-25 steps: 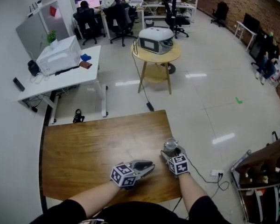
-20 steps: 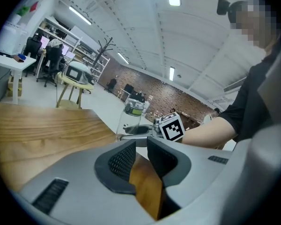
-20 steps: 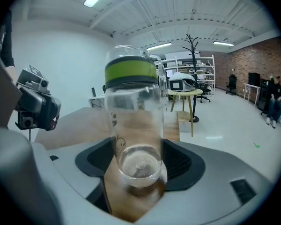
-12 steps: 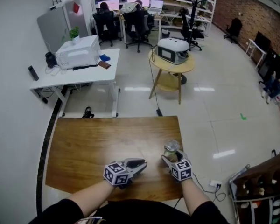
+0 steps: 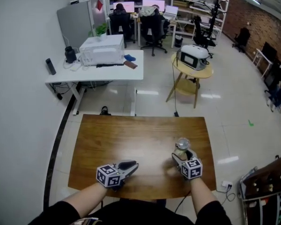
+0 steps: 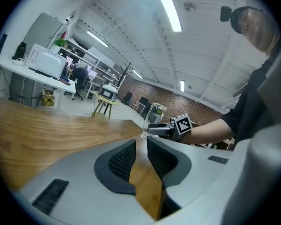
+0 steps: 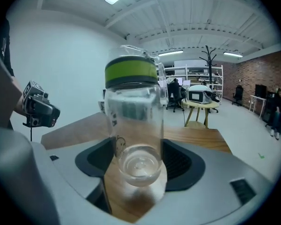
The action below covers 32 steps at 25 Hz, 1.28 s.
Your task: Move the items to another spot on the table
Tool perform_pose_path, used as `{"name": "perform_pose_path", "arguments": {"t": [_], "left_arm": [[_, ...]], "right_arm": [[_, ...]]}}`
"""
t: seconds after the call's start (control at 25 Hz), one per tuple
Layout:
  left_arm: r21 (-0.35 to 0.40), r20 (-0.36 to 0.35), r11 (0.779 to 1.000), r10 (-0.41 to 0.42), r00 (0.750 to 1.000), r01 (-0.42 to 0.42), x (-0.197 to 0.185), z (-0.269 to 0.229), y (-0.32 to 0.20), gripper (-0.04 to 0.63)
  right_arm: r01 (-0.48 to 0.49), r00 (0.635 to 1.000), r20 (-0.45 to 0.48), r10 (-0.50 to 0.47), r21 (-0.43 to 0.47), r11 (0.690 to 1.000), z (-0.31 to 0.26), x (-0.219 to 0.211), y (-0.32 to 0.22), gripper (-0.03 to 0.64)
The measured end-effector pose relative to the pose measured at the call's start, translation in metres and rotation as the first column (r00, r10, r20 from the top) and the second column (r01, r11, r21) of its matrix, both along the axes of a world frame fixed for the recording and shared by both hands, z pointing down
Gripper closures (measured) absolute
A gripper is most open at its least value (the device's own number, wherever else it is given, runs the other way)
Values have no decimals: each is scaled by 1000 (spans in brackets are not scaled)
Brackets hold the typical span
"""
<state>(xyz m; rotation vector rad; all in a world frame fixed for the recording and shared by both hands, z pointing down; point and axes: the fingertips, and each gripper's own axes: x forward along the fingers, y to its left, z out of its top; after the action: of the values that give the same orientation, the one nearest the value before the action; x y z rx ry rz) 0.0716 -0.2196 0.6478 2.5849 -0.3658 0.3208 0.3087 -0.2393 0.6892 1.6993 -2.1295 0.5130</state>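
A clear glass jar [image 5: 181,145] with a green band under its lid [image 7: 131,72] stands upright between the pads of my right gripper [image 5: 182,153], near the right front of the wooden table [image 5: 131,135]. In the right gripper view the jar [image 7: 133,125] fills the gap and both pads press its sides; its base hangs just above the wood. My left gripper [image 5: 130,165] lies low over the table's front middle, jaws together with nothing between them [image 6: 141,154]. It looks across at the right gripper [image 6: 165,131].
The table's front edge runs just under both grippers, and its right edge is close to the jar. Beyond the table is open floor, a white desk [image 5: 96,71] with a printer, and a round yellow side table [image 5: 193,71].
The head view has swung, so the table sits further right in frame. The two grippers stand wider apart; the left one has drawn left. The jar stays in the right gripper.
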Motion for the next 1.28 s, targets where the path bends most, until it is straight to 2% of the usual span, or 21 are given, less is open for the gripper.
{"name": "perform_pose_path", "arguments": {"t": [0.2, 0.36, 0.56, 0.68, 0.8, 0.96, 1.12, 1.28], "left_arm": [[-2, 42, 994, -108, 993, 108, -106, 11, -22, 525], [5, 47, 978, -208, 977, 208, -162, 12, -37, 526], [-5, 24, 955, -296, 955, 297, -227, 7, -37, 526], [-26, 11, 945, -326, 945, 326, -277, 8, -32, 526], [-82, -1, 936, -344, 939, 343, -330, 21, -20, 525], [-116, 38, 942, -313, 949, 315, -399, 36, 5, 526], [-151, 72, 919, -357, 931, 364, -461, 54, 23, 525], [-170, 86, 892, -411, 908, 420, -498, 60, 27, 526]], "right_arm": [[47, 999, -11, -47, 2, 999, -5, -73, -22, 285], [144, 990, 5, -144, 5, 990, -2, -137, -50, 285], [274, 962, -3, -274, -9, 962, 0, -225, -78, 285], [317, 948, -6, -317, -3, 948, 1, -286, -93, 285], [341, 940, -12, -341, -4, 940, 7, -347, -108, 285], [370, 929, 11, -369, -22, 929, 23, -436, -131, 285], [420, 908, 20, -419, -39, 907, 46, -518, -156, 285], [481, 877, 24, -480, -57, 875, 68, -581, -178, 285]]}}
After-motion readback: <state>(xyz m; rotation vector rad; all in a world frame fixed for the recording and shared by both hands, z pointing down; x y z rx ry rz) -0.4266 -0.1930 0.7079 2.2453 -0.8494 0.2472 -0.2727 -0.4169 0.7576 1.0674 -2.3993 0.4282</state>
